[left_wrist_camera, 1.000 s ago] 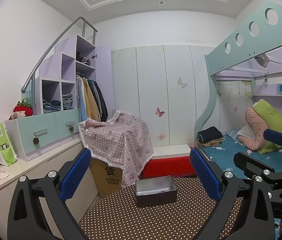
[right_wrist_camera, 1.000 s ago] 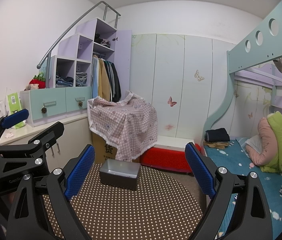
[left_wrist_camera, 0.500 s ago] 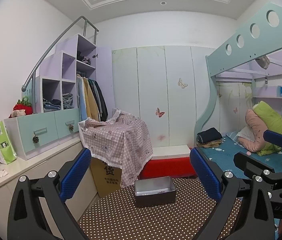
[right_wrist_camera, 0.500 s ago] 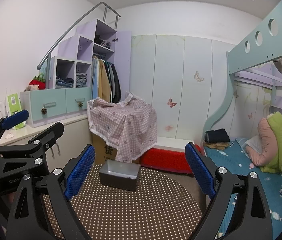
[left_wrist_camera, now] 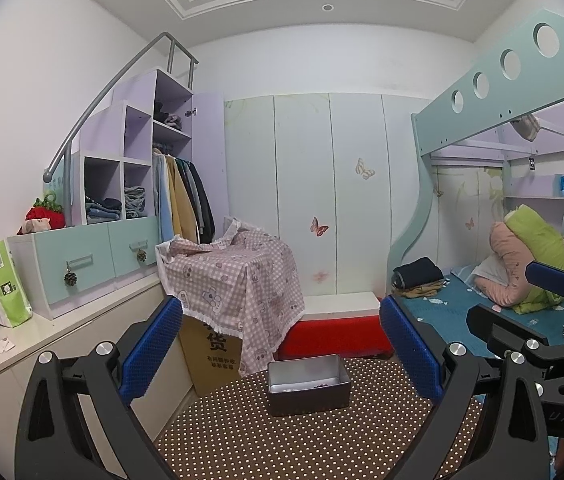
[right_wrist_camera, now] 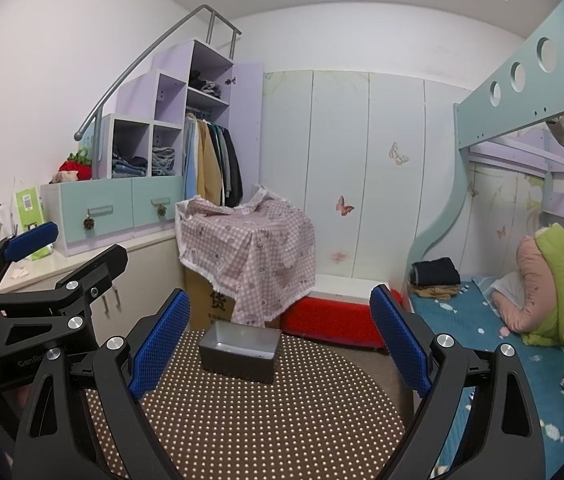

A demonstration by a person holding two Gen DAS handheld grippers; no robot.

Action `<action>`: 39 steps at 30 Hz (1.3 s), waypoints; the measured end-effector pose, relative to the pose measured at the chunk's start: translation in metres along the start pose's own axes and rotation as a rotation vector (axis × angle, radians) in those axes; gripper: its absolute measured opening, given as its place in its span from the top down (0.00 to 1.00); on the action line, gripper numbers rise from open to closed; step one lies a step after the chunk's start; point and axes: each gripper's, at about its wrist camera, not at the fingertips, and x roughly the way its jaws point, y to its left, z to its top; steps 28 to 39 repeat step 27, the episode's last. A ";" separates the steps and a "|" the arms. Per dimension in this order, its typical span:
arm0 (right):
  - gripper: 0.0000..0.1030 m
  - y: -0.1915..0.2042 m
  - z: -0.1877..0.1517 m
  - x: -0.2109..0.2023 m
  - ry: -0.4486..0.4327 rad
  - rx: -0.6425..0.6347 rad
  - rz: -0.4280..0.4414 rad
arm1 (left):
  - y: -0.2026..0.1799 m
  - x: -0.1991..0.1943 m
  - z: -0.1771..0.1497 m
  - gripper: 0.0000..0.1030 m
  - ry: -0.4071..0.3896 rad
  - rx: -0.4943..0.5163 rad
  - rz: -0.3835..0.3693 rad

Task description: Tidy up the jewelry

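Note:
A grey metal box (left_wrist_camera: 308,396) stands open-topped at the far side of a round table with a brown dotted cover (left_wrist_camera: 301,444). A few small pieces lie on its floor, too small to tell apart. My left gripper (left_wrist_camera: 280,320) hovers open and empty above the near part of the table. My right gripper (right_wrist_camera: 280,300) is also open and empty, and the box (right_wrist_camera: 238,358) shows low between its blue pads. Each gripper appears in the other's view: the right gripper (left_wrist_camera: 501,292) on the right, the left gripper (right_wrist_camera: 90,240) on the left.
Behind the table stand a cardboard carton under a pink checked cloth (left_wrist_camera: 238,280) and a red bench (left_wrist_camera: 333,334). A white counter (left_wrist_camera: 22,344) with bags runs along the left. A bed with a blue sheet (right_wrist_camera: 521,360) and pillows lies on the right.
The left wrist view has drifted slightly. The right view is almost the same. Both grippers have stayed open and empty, and the box has not moved.

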 end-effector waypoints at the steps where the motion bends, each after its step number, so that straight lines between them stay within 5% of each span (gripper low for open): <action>1: 0.14 0.000 0.000 0.000 0.001 0.000 0.000 | 0.000 0.000 0.000 0.07 -0.001 0.000 0.001; 39: 0.14 -0.002 0.001 0.000 0.001 0.002 0.002 | -0.004 -0.001 0.000 0.07 -0.014 0.018 0.002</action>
